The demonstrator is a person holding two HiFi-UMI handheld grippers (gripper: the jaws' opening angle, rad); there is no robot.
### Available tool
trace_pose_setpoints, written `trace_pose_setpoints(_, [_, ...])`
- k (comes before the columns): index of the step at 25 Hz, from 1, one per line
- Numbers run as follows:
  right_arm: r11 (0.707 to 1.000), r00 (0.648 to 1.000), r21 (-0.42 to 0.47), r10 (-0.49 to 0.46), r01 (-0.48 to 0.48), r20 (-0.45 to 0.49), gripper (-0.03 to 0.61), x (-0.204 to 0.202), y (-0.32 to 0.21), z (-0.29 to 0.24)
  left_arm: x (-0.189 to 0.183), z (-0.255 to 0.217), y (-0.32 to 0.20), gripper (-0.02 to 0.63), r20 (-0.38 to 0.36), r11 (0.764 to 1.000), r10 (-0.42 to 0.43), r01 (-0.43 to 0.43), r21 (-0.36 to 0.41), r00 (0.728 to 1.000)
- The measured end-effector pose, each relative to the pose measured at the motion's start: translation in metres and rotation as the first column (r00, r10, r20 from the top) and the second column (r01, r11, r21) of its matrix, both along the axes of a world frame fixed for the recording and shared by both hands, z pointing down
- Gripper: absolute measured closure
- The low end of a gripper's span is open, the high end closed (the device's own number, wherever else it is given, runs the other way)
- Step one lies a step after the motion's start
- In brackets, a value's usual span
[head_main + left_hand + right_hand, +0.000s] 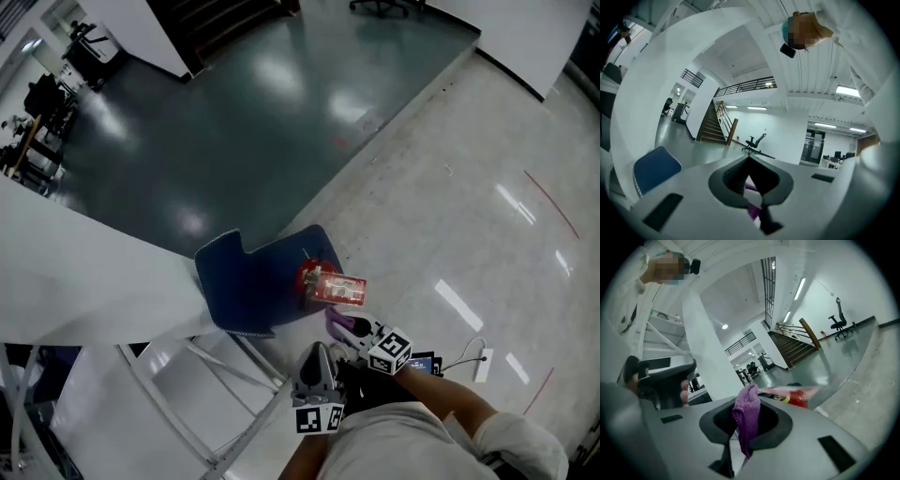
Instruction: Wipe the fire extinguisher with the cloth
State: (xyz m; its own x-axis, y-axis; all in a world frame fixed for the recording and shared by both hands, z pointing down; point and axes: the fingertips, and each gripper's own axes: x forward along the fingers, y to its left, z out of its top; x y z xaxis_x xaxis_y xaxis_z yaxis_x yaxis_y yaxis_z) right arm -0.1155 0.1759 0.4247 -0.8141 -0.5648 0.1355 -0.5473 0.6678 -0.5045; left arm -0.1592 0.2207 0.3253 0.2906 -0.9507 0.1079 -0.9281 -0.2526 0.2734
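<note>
A red fire extinguisher [330, 284] lies on its side on the seat of a blue chair [253, 281]. Just in front of it my right gripper [354, 328] is shut on a purple cloth [338, 322]. In the right gripper view the cloth [746, 420] hangs bunched between the jaws, with the extinguisher [797, 397] a red blur just beyond. My left gripper [316, 349] is held beside the right one, a little short of the chair. In its own view the jaws meet at the tip around a sliver of purple, and the chair [654, 168] shows at the left.
A broad white slanted beam [94, 281] and white frame struts [234, 394] stand to the left of the chair. A white plug on a cable [483, 361] lies on the pale floor to the right. Beyond are dark glossy floor [234, 122], a staircase [712, 124] and an office chair [754, 142].
</note>
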Motion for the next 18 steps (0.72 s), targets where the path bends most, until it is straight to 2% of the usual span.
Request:
trace_pose_setpoints(3, [0.998, 0.997, 0.066, -0.006, 0.011, -0.074, 0.522, 0.006, 0.021, -0.036, -0.007, -0.007, 0.005, 0.609, 0.016, 1.0, -0.013, 0.013, -0.012, 1.0])
trace_pose_setpoints(8, [0.989, 0.978, 0.138, 0.073, -0.046, -0.196, 0.522, 0.027, 0.04, -0.087, -0.016, -0.018, 0.013, 0.608, 0.087, 0.998, -0.024, 0.029, -0.056, 0.996])
trace_pose_setpoints(13, [0.982, 0.959, 0.152, 0.151, -0.116, -0.24, 0.522, 0.034, 0.046, -0.098, -0.028, -0.007, 0.017, 0.609, 0.111, 0.991, -0.045, 0.058, -0.121, 0.993])
trace_pose_setpoints(18, [0.978, 0.95, 0.177, 0.153, -0.107, -0.272, 0.522, 0.03, 0.05, -0.096, -0.039, -0.003, 0.013, 0.609, 0.096, 0.989, -0.061, 0.073, -0.132, 0.994])
